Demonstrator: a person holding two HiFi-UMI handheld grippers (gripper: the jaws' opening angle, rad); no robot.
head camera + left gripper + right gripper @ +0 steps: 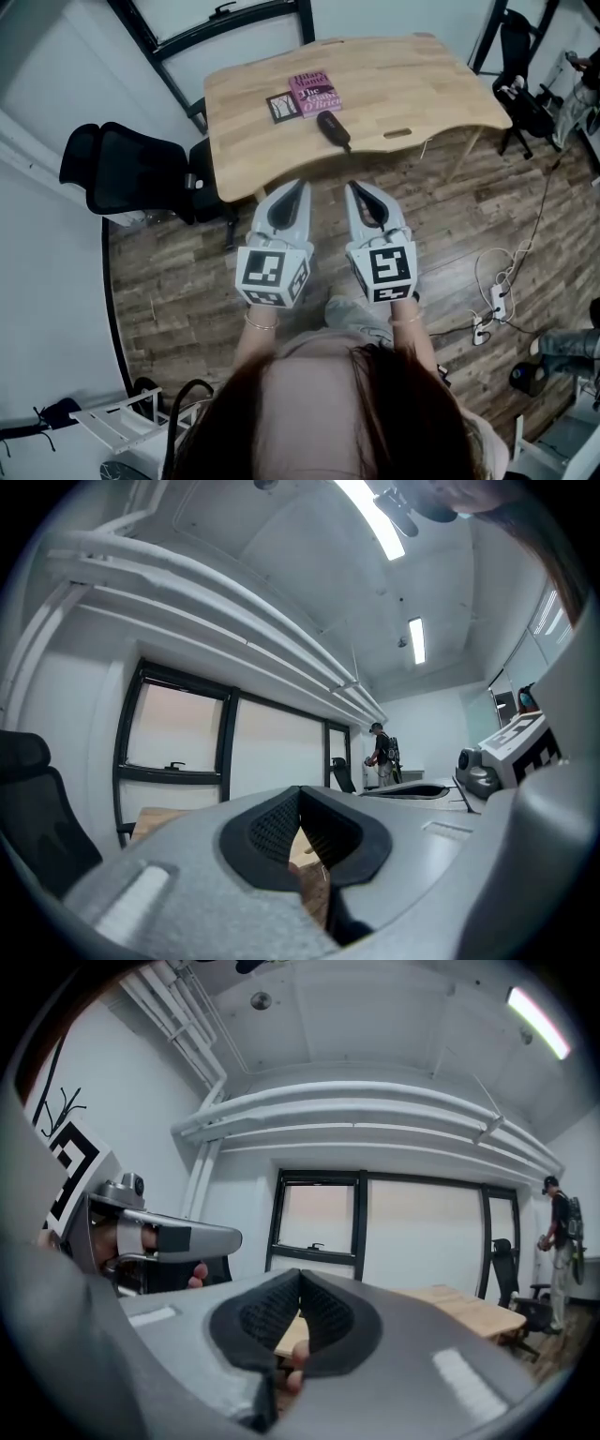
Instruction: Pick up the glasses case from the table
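A black oval glasses case (333, 129) lies on a light wooden table (412, 84), close to the table's near edge and a little left of that edge's middle, with nothing touching it. Just behind it, toward the far edge, rests a pink paperback book (314, 92), and a small black square card (283, 107) sits at the book's left side. A narrow slot (397, 133) is cut into the tabletop near the same near edge, to the right of the case.

The person's left gripper (298, 187) and right gripper (356, 189) hang side by side over the dark wood-plank floor (178, 281), short of the table's near edge and well apart from the case. Each gripper view shows the jaws closed tip to tip with nothing between them: left gripper (300, 794), right gripper (300, 1277).

A black office chair (122, 173) stands off the table's left corner, and a white power strip (487, 319) with trailing cables lies on the floor to the right. White walls, black-framed windows (319, 1218), white ceiling pipes (375, 1110) and strip lights (375, 517) enclose the room, where another person (560, 1241) stands in the far background.
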